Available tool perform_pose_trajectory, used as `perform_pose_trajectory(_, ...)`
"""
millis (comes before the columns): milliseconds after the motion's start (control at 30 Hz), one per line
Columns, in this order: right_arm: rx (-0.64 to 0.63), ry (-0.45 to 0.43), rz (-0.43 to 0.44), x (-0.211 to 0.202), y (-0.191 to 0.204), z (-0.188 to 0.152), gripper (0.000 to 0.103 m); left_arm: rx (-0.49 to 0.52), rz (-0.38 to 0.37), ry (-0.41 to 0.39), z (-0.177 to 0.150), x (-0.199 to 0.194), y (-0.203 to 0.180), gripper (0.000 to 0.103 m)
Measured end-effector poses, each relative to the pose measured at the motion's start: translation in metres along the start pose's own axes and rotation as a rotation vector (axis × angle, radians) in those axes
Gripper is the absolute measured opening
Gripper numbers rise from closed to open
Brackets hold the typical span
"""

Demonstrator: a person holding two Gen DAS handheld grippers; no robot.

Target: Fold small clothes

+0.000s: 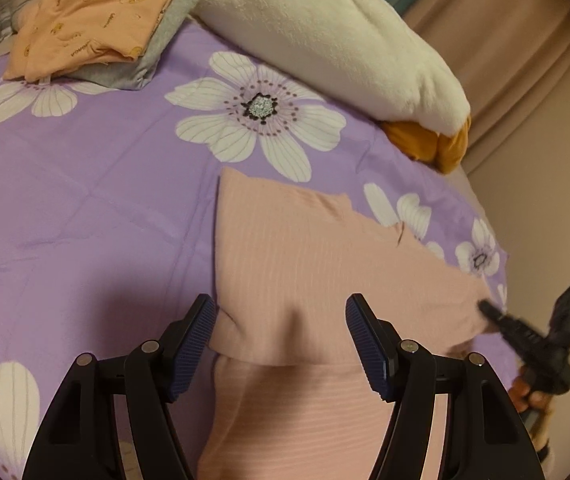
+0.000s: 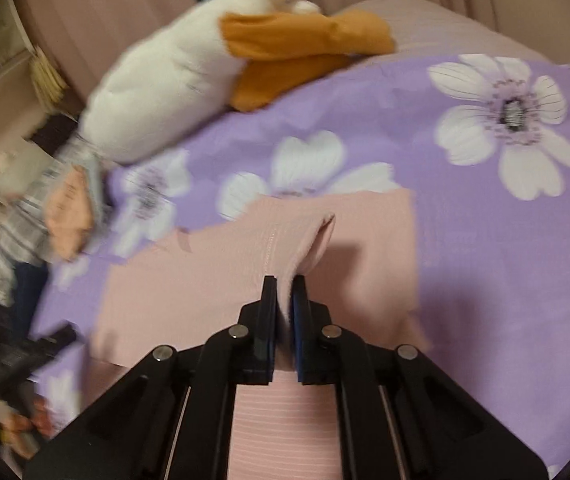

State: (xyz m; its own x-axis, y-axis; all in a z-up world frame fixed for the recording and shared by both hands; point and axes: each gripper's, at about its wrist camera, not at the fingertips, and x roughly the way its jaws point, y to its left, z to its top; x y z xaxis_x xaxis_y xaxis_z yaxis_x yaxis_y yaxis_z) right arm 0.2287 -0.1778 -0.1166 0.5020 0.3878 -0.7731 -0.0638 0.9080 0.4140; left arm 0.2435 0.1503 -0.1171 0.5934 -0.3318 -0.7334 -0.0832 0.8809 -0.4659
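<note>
**Pinching the pink garment at its right side, left jaws standing clear**

Inspecting my right gripper [image 2: 284, 280] first: its jaws stand narrow and closed on a raised ridge of the pink ribbed garment [image 2: 213, 272], the cloth bunched between the pads and running forward from them as a small pleat. My left gripper [image 1: 281, 320] is wide, its blue pads [image 1: 195, 344] apart with nothing pressed between them; the garment lies below and ahead of that gap, not gripped.

Location of the task item: the garment lies flat on the purple flowered bedsheet [image 1: 85, 200], partly folded, one layer already lying over another. Its long axis runs roughly away from me, from beneath my jaws toward the white plush toy [image 1: 325, 40] at the far edge of the bed.

Governing relation: in the left wrist view the held edge lies to the right of my open left jaws, and the right gripper appears there at the garment's right margin. The right hand is therefore on the cloth; the left is above its near-left part. I judge the next fold will carry the held side across the long axis toward the left.

Containers: none seen. A stack of folded clothes [image 1: 85, 28], orange print over grey, sits on the sheet at far left, well apart from the work.
</note>
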Motion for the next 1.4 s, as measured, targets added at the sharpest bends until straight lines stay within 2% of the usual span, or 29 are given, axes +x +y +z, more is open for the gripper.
perform_pose_trajectory(33, 0.008, 0.052, -0.038, 0.009, -0.005, -0.003, 0.014, 0.001, -0.006, 0.004, 0.000, 0.002, -0.002, 0.066)
perform_pose_trajectory(67, 0.002, 0.066, -0.094, 0.013, -0.007, -0.006, 0.017, 0.009, -0.013, 0.014, -0.001, 0.006, -0.005, 0.066)
perform_pose_trajectory(100, -0.023, 0.048, -0.162, 0.014, -0.007, -0.008, 0.023, 0.022, -0.015, 0.020, -0.003, 0.008, -0.007, 0.066)
perform_pose_trajectory(133, -0.047, 0.000, -0.212, 0.009, -0.007, -0.009, 0.023, 0.041, -0.010, 0.023, -0.005, 0.012, -0.012, 0.066)
perform_pose_trajectory(167, -0.051, -0.037, -0.206, 0.004, -0.007, -0.010, 0.023, 0.057, -0.008, 0.025, -0.006, 0.014, -0.015, 0.066)
perform_pose_trajectory(200, -0.038, -0.063, -0.150, 0.000, -0.007, -0.011, 0.023, 0.075, -0.010, 0.026, -0.008, 0.017, -0.018, 0.066)
perform_pose_trajectory(267, -0.031, -0.052, -0.005, -0.001, -0.005, -0.013, 0.023, 0.091, -0.005, 0.027, -0.010, 0.023, -0.019, 0.066)
perform_pose_trajectory(300, -0.044, -0.034, 0.015, 0.003, -0.002, -0.015, 0.022, 0.093, -0.005, 0.034, -0.010, 0.028, -0.018, 0.066)
perform_pose_trajectory(400, -0.076, 0.066, -0.053, 0.027, -0.008, -0.024, 0.017, 0.097, 0.029, 0.074, -0.015, 0.040, -0.010, 0.064)
perform_pose_trajectory(467, -0.054, 0.068, -0.034, 0.028, -0.017, -0.025, 0.017, 0.098, 0.041, 0.109, -0.020, 0.048, -0.003, 0.063)
perform_pose_trajectory(567, -0.009, 0.059, 0.005, 0.006, -0.022, -0.024, 0.023, 0.116, 0.035, 0.112, -0.021, 0.038, -0.005, 0.063)
perform_pose_trajectory(633, -0.003, 0.038, 0.036, -0.020, -0.023, -0.032, 0.042, 0.103, 0.005, 0.102, -0.023, 0.020, -0.005, 0.063)
perform_pose_trajectory(700, 0.008, 0.032, 0.066, -0.046, -0.029, -0.047, 0.050, 0.102, -0.009, 0.088, -0.030, 0.002, -0.001, 0.065)
perform_pose_trajectory(767, 0.029, 0.029, 0.068, -0.068, -0.042, -0.066, 0.050, 0.086, -0.020, 0.093, -0.043, -0.016, 0.009, 0.070)
perform_pose_trajectory(867, 0.075, 0.056, 0.064, -0.086, -0.061, -0.100, 0.052, 0.053, -0.029, 0.130, -0.067, -0.032, 0.027, 0.071)
perform_pose_trajectory(1000, 0.165, 0.134, 0.115, -0.093, -0.083, -0.145, 0.052, -0.029, -0.141, 0.187, -0.103, -0.043, 0.047, 0.071)
perform_pose_trajectory(1167, 0.218, 0.176, 0.271, -0.110, -0.079, -0.186, 0.052, -0.117, -0.331, 0.223, -0.137, -0.062, 0.054, 0.071)
perform_pose_trajectory(1400, 0.252, 0.213, 0.343, -0.135, -0.071, -0.228, 0.051, -0.102, -0.385, 0.281, -0.179, -0.088, 0.048, 0.071)
